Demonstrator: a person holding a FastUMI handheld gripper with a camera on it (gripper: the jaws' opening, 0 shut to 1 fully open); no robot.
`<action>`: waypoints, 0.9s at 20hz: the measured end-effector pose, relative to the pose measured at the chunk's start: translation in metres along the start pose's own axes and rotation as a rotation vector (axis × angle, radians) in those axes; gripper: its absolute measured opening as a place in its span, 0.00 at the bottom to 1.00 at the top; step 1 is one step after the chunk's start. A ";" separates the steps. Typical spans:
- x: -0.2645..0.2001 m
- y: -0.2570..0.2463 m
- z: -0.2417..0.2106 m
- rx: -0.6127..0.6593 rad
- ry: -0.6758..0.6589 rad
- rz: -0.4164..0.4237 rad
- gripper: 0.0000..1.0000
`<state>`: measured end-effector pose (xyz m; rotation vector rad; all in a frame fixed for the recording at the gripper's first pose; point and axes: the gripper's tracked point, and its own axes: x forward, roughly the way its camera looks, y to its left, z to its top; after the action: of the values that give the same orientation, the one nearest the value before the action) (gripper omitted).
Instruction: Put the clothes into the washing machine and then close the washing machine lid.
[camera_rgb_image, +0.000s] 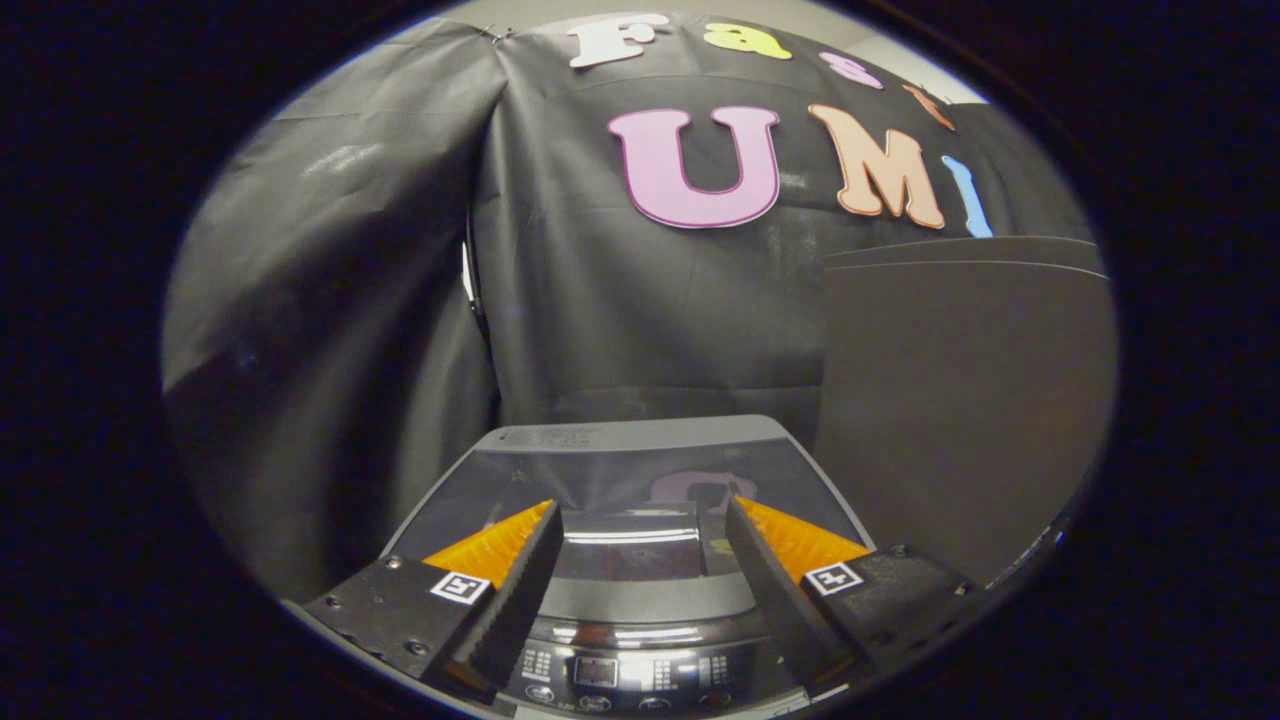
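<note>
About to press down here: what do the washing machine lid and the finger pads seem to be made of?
Washing machine lid: apparently glossy dark glass or clear plastic in a grey plastic frame; it mirrors the wall. Hand-held gripper, open above it: fingers look like matte black ridged rubber, backed by orange plastic.

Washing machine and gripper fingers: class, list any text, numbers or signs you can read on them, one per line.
Washing machine control panel: button labels and display too small and blurred to read.
Fingers: square black-and-white marker tags, patterns, no words.
The open gripper holds nothing.
</note>
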<state>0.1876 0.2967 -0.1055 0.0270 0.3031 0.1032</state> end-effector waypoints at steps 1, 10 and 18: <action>-0.009 0.000 0.001 0.002 -0.002 0.004 0.99; -0.083 0.007 0.024 -0.041 0.002 0.026 0.99; -0.146 0.021 0.039 0.037 0.021 0.090 0.99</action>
<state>0.0581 0.3021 -0.0240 0.0765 0.3249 0.1869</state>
